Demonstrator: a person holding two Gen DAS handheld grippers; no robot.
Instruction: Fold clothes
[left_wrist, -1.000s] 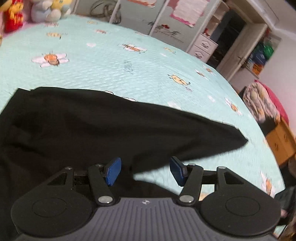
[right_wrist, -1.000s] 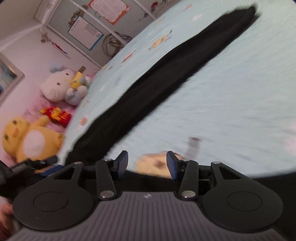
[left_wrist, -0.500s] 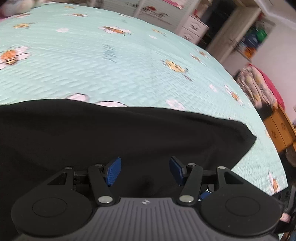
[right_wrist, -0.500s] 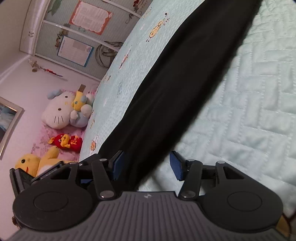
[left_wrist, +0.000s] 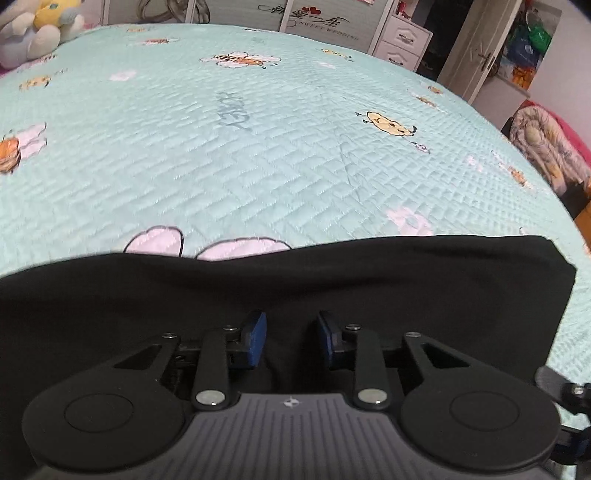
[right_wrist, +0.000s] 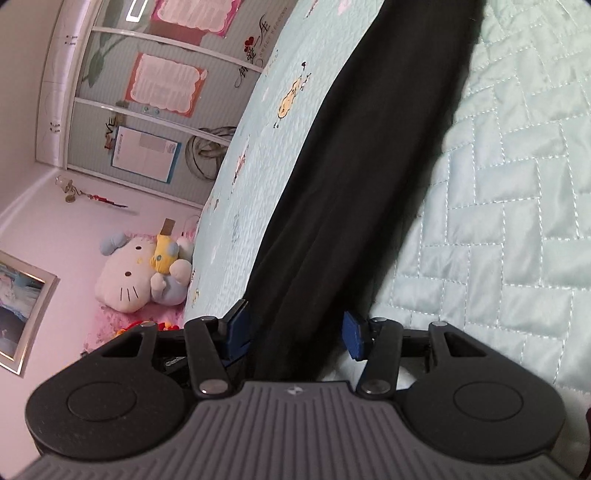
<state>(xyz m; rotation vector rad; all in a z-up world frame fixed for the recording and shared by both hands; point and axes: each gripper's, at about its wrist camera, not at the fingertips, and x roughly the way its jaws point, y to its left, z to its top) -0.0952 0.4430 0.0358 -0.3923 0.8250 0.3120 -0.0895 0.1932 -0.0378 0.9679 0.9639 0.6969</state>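
The left claw (left_wrist: 290, 338) has 2 blue pads (left_wrist: 255, 338) on black link arms, each arm pinned by a silver screw just above a ribbed grey housing (left_wrist: 291, 435). Beside that housing sit 2 round black discs, 1 on each side, and a small diamond mark lies at its top edge. The right claw (right_wrist: 297, 332) is the same build: blue pads (right_wrist: 351, 334), black arms, 2 silver screws, ribbed grey housing (right_wrist: 291, 432) with flanking discs
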